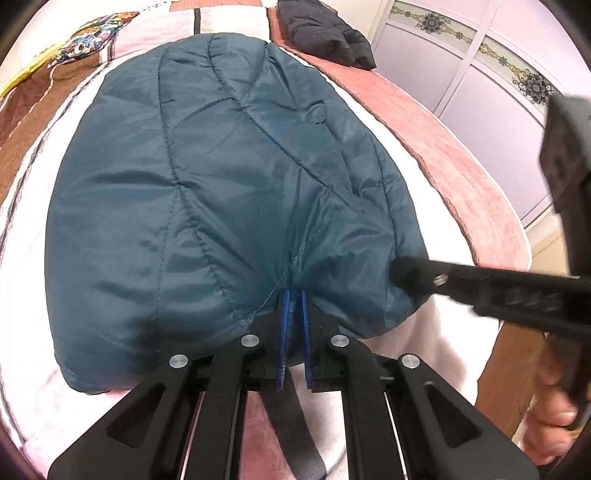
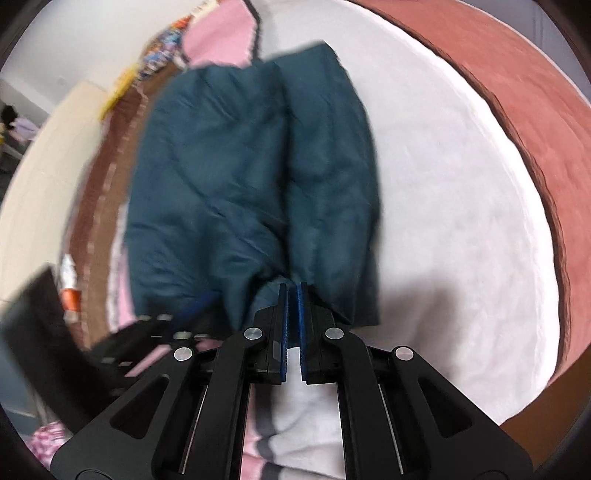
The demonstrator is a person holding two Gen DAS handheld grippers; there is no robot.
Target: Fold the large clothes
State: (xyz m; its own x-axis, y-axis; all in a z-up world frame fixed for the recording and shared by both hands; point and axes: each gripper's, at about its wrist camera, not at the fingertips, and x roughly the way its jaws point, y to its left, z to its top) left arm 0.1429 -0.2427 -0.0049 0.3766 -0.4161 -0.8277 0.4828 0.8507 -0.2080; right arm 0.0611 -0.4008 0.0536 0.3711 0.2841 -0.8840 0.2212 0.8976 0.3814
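A teal quilted puffer jacket [image 1: 207, 206] lies folded on the bed, its near edge toward me. My left gripper [image 1: 294, 295] is shut on the jacket's near edge, fabric pinched between its blue pads. My right gripper [image 2: 293, 288] is shut on the jacket [image 2: 236, 184] at its near right corner; it also shows in the left wrist view [image 1: 410, 275], coming in from the right with the tip against the fabric. In the right wrist view the left gripper [image 2: 184, 314] appears blurred at the lower left.
The bed has a white sheet [image 2: 461, 221] and a pink and brown patterned blanket [image 1: 44, 122]. A dark folded garment [image 1: 325, 33] lies at the far end. A rust-pink bed border [image 1: 436, 147] runs along the right, with a wardrobe [image 1: 480, 74] beyond.
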